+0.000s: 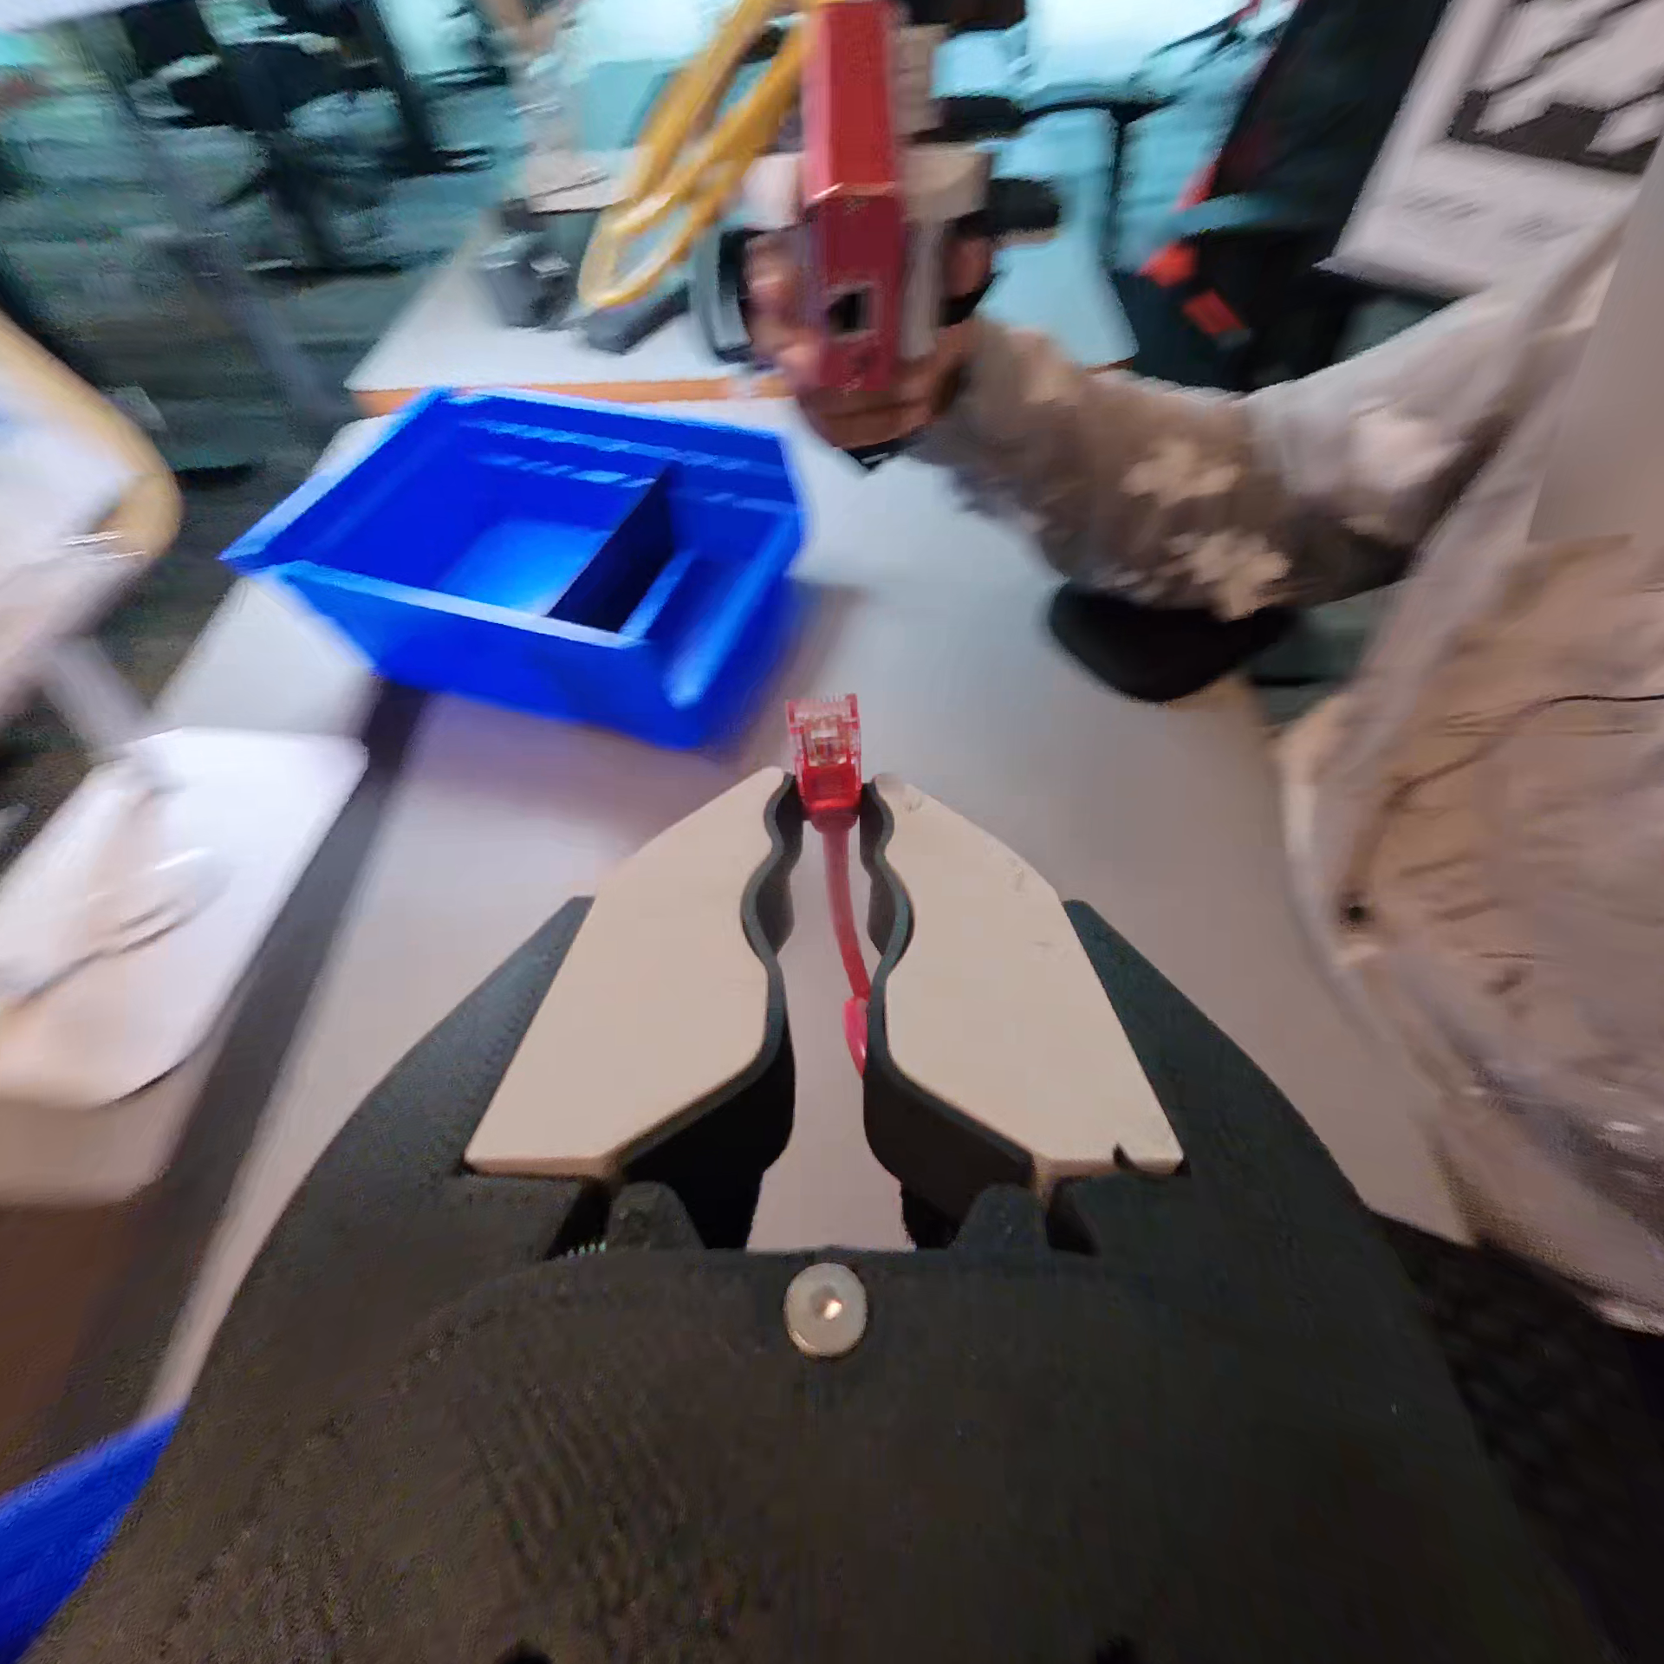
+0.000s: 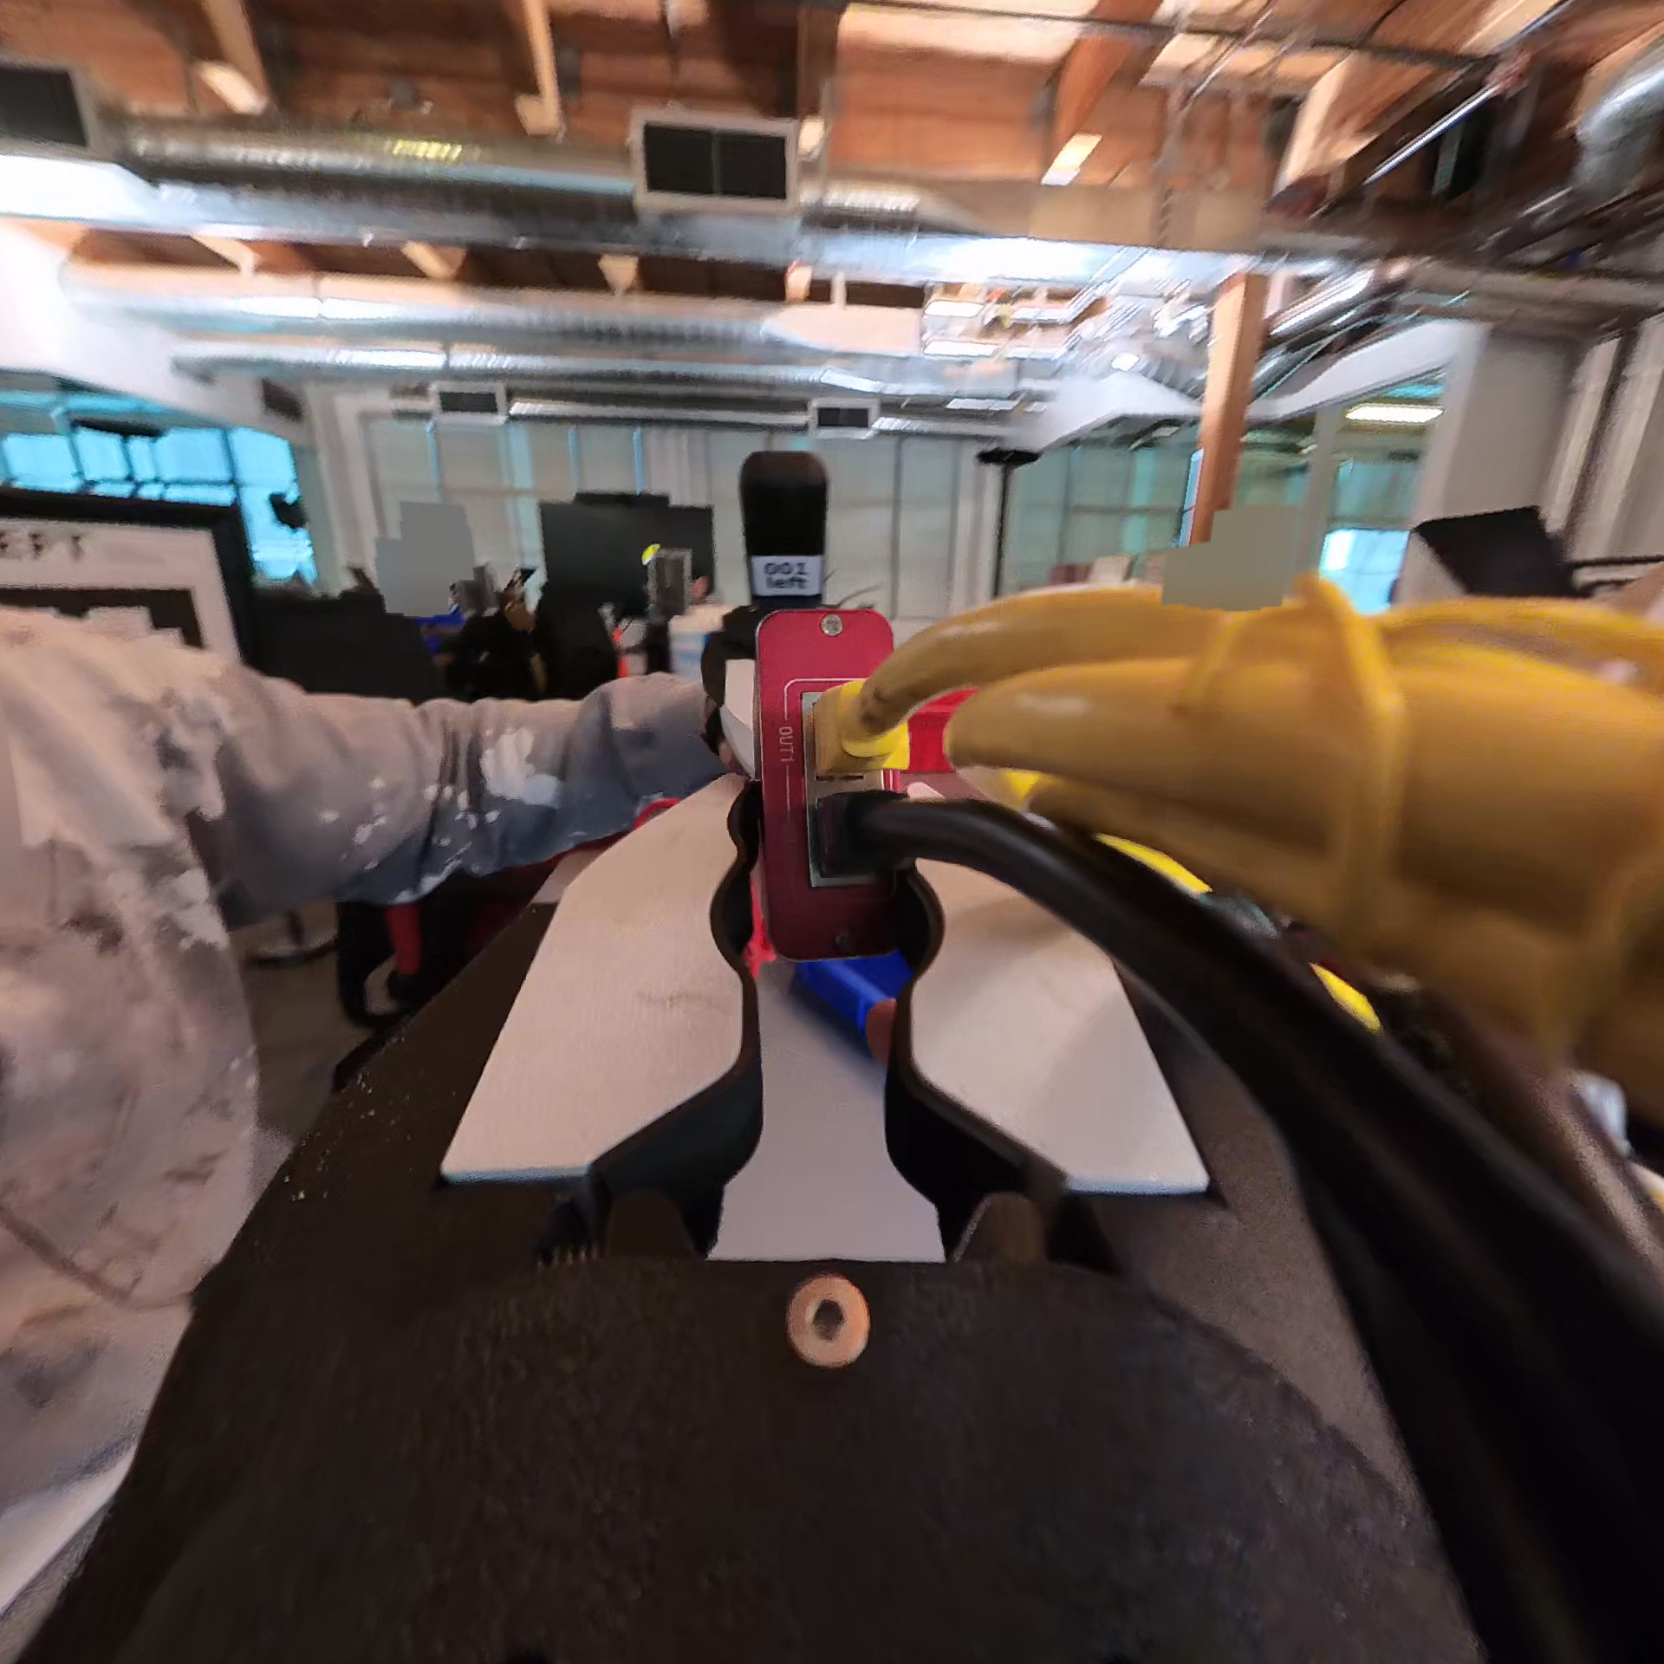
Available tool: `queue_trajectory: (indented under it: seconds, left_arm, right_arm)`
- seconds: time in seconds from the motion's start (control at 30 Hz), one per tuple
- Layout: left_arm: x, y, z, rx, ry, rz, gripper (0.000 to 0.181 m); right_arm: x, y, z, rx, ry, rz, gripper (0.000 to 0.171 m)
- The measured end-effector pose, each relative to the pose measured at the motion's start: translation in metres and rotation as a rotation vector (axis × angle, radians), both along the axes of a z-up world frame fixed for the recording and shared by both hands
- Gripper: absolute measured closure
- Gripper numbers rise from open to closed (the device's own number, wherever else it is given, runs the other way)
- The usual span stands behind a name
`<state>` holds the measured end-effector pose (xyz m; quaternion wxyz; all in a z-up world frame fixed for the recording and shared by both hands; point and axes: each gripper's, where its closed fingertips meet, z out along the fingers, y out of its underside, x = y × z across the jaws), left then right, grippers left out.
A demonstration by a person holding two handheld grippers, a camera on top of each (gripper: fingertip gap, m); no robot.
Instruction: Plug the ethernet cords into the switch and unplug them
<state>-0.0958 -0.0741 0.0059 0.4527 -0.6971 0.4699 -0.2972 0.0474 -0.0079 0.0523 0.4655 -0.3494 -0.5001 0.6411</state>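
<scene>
My left gripper (image 1: 830, 782) is shut on a red ethernet cord (image 1: 844, 909), just behind its clear plug (image 1: 823, 734), which points forward above the table. My right gripper (image 2: 821, 824) is shut on the red switch (image 2: 821, 792) and holds it up on end in the air. A yellow cord (image 2: 1171, 711) and a black cord (image 2: 1035, 864) are plugged into the switch face toward the right wrist camera. In the left wrist view the switch (image 1: 846, 216) is blurred, up ahead, with an open port (image 1: 846, 311) facing my plug and yellow cord (image 1: 684, 171) looping behind it.
A blue divided bin (image 1: 540, 549) sits on the grey table (image 1: 945, 648) ahead on the left. A white box (image 1: 135, 909) stands at the left. A person's mottled grey sleeve (image 1: 1171, 486) reaches in from the right; it also crosses the right wrist view (image 2: 360, 792).
</scene>
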Motion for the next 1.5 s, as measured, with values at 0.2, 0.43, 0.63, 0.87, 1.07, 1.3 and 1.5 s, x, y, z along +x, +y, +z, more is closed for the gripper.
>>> queue_trajectory:
  seconds: [0.2,0.43,0.63,0.87,1.07,1.3,1.5]
  left_arm:
    - [0.105,-0.060,-0.054,-0.266,-0.228,-0.465,0.169]
    - [0.156,-0.085,-0.079,-0.490,-0.363,-0.785,0.169]
    - [0.159,-0.085,-0.090,-0.601,-0.341,-0.816,0.169]
    - [0.157,-0.079,-0.102,-0.661,-0.317,-0.744,0.169]
    - [0.158,-0.074,-0.106,-0.781,-0.333,-0.713,0.169]
    - [0.164,-0.081,-0.109,-0.874,-0.343,-0.731,0.169]
    - [0.162,-0.081,-0.112,-0.868,-0.322,-0.719,0.169]
  right_arm:
    - [-0.001,-0.045,-0.027,0.098,-0.148,0.253,0.144]
    - [0.000,-0.092,-0.062,0.098,-0.304,0.592,0.144]
    - [0.001,-0.100,-0.091,0.041,-0.430,0.736,0.144]
    - [0.000,-0.093,-0.108,-0.050,-0.474,0.797,0.144]
    - [0.003,-0.087,-0.116,-0.041,-0.486,0.785,0.144]
    - [0.006,-0.094,-0.119,-0.012,-0.494,0.824,0.145]
    - [0.008,-0.094,-0.123,-0.007,-0.529,0.820,0.145]
